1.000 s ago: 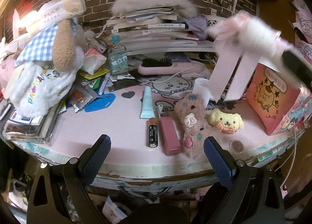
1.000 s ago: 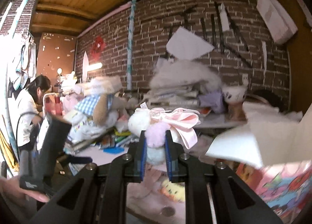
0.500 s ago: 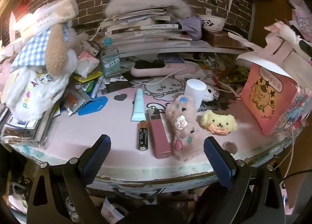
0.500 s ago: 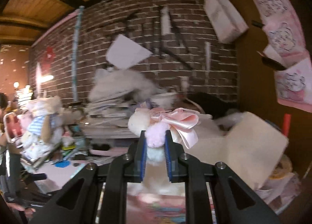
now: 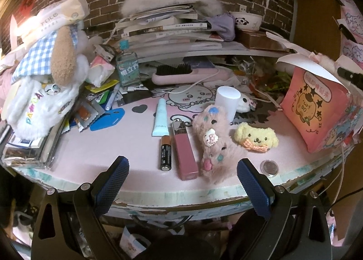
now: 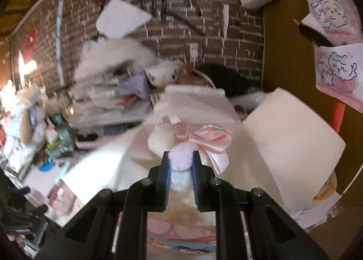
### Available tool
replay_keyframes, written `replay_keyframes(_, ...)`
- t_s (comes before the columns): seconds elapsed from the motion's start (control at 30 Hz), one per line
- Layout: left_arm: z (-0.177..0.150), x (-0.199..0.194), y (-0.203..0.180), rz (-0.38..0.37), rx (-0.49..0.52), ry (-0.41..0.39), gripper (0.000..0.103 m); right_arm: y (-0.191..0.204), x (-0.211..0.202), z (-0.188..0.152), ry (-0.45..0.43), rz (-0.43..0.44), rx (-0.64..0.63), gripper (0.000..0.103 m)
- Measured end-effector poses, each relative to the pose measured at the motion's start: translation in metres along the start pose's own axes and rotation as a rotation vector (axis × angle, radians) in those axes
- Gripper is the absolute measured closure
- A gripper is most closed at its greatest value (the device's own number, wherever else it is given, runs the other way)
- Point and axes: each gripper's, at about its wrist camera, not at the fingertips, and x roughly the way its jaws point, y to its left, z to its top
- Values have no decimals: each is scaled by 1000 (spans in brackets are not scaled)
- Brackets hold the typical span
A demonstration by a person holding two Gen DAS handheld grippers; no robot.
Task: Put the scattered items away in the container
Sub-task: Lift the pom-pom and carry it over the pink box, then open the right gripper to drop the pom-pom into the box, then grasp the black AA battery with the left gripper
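Right tool [image 6: 180, 164] clamped on plush charm with pink bow [image 6: 192, 137], held over open flaps of pink cartoon box [image 6: 292, 142]. Box [image 5: 317, 110] seen standing at right edge of tabletop [image 5: 90, 153]. Left tool [image 5: 181, 183] spread wide, empty, held off front edge. Lined up near front edge: battery [image 5: 165, 153], mauve lip tube [image 5: 184, 153], furry pink pouch [image 5: 215, 144], yellow dog plush [image 5: 256, 137]; coin capsule [image 5: 269, 167] at front right corner.

The desk [image 5: 95, 158] is viewed from its front edge; the pink box [image 5: 317, 110] – seemingly shared – is overlooked closely from above [image 6: 290, 133].
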Motion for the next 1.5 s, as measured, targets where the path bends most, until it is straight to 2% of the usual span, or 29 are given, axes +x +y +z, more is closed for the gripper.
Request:
replay_keyframes(0.13,0,0,-1,12,4,4,8,2,4,-3,19,-34,-14,82)
replay_keyframes(0.23,1,0,-2,12,4,4,8,3,-1,-4,-4,-22,-6,64)
replay_keyframes(0.27,1,0,-3,11,6,3,8,3,-5,-4,-23,-13,0,51)
replay_keyframes(0.3,2,-1,-4,10,9,-1,8,4,-10,-4,-46,0,3,47)
replay_keyframes(0.37,2,-3,-6,5,10,-9,8,7,-18,-2,-75,22,1,47)
replay_keyframes(0.43,3,-5,-7,-3,8,-17,8,11,-30,-2,-131,82,2,46)
replay_keyframes(0.47,4,-6,-8,-6,9,-21,8,14,-37,-2,-158,114,3,40)
replay_keyframes(0.5,4,-7,-9,-8,11,-24,8,17,-44,-3,-186,150,3,31)
replay_keyframes(0.57,4,-8,-10,-6,13,-28,8,25,-62,-6,-256,255,0,15)
replay_keyframes(0.6,4,-8,-10,-4,14,-29,8,30,-71,-8,-281,316,-4,11)
replay_keyframes(0.77,5,-9,-8,2,9,-30,8,58,-92,-20,-291,528,-42,0)
replay_keyframes(0.93,5,-8,-4,13,1,-25,8,93,-94,-46,-253,654,-106,0)
replay_keyframes(1.07,4,-7,-1,15,-6,-22,8,110,-88,-73,-214,698,-135,0)
replay_keyframes(1.17,3,-3,2,9,-17,-16,8,122,-76,-88,-165,697,-148,0)
replay_keyframes(1.33,0,4,8,-3,-34,-7,8,133,-45,-110,-80,639,-161,0)
replay_keyframes(1.5,-3,13,17,17,-41,-6,8,132,-26,-118,-15,643,-131,0)
